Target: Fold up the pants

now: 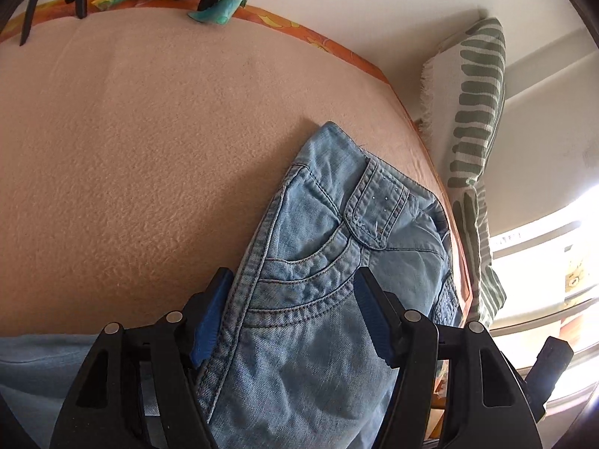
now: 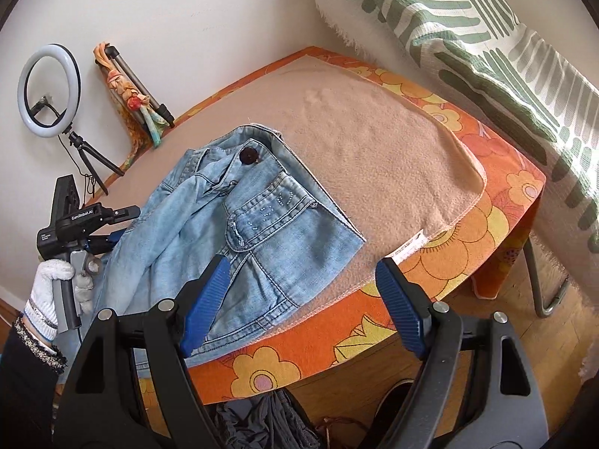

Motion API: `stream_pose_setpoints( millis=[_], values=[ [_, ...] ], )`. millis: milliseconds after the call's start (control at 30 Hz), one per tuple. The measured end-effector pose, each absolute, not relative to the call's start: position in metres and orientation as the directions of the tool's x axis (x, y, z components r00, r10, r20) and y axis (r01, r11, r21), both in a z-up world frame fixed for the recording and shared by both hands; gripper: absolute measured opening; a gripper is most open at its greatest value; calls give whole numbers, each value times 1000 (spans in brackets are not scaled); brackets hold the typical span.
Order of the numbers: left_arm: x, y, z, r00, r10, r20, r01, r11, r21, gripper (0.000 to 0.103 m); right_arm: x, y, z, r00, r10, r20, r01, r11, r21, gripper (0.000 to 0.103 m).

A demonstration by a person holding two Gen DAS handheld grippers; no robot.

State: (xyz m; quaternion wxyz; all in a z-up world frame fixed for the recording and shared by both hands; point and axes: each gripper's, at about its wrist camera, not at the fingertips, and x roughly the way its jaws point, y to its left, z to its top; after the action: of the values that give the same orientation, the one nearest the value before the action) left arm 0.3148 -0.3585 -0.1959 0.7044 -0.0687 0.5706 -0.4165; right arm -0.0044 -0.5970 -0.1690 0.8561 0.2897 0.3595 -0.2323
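Both grippers, left (image 1: 292, 299) and right (image 2: 305, 286), had their jaws spread, grasping nothing. The jeans (image 2: 239, 217) lay bunched on the desk's (image 2: 501, 194) tan blanket (image 2: 374, 138). Beyond stood a striped cushion (image 2: 468, 26), a ring light (image 2: 48, 91) and the white wall (image 2: 168, 7).

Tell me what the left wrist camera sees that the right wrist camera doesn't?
Only the left wrist view shows the left hand-held gripper from behind, open, with the jeans between its fingers. Only the right wrist view shows the ring light, the gloved hand, the jeans' dark button, the flowered orange cover and the open right hand-held gripper. Both show the jeans, the tan blanket and the green-striped cushion.
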Motion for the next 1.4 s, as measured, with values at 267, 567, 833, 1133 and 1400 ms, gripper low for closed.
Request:
stream_pose_setpoints(
  millis=[267,567,833,1133,1400],
  values=[
    [303,-357,-186,56,-744,-665,540,583,-607,18,-10,-605,-170,647,-166,-745,605,706,368,82],
    [231,-366,-127,45,-811,-583,725,428,-540,15,-17,-619,-168,667,-163,-727,605,688,401,82],
    [159,-384,-129,-3,-776,-630,844,336,-418,15,-27,-647,-160,771,-75,-633,533,620,576,82],
    [101,-404,-159,-9,-677,-736,945,236,-228,14,-19,-672,-178,851,147,-503,376,497,782,83],
    [72,-409,-174,-67,-615,-785,971,140,-192,26,10,-672,-186,848,299,-437,271,465,843,83]
  ],
)
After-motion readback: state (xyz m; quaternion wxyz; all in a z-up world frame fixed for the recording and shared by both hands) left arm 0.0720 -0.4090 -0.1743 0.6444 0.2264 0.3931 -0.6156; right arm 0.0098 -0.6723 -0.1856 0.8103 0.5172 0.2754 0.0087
